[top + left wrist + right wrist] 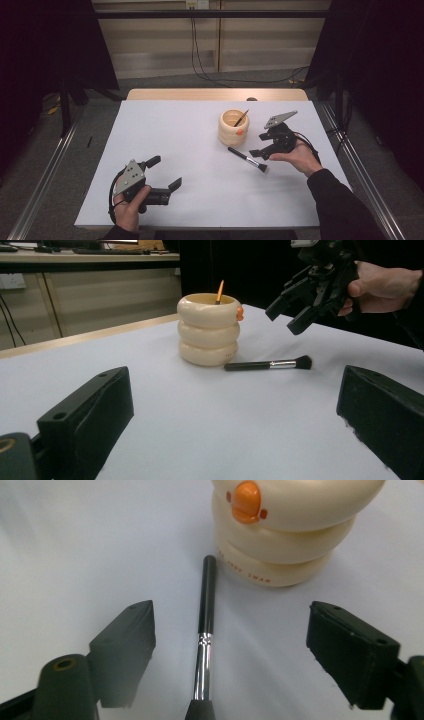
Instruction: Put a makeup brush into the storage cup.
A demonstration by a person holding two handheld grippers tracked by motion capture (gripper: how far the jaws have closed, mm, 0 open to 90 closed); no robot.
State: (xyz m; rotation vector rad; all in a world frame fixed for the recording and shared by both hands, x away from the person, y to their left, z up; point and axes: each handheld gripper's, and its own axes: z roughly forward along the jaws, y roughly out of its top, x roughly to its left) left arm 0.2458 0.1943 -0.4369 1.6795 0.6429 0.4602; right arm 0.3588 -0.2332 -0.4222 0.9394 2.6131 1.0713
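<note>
A cream ringed holder (233, 127) with an orange beak (247, 495) stands on the white table (190, 150). A thin orange-handled brush (241, 118) leans inside it. A black makeup brush (247, 159) lies flat in front of the holder (208, 330). My right gripper (260, 149) hovers just above that brush, open. In the right gripper view the brush (206, 610) runs between the jaws of the right gripper (230, 607) without touching them. My left gripper (165, 172) rests near the front left of the table, open and empty, facing the holder.
The table's far wooden edge (215, 94) borders a floor with cables (200, 65). Metal rails (360, 165) run along both sides of the table. Dark curtains stand at left and right.
</note>
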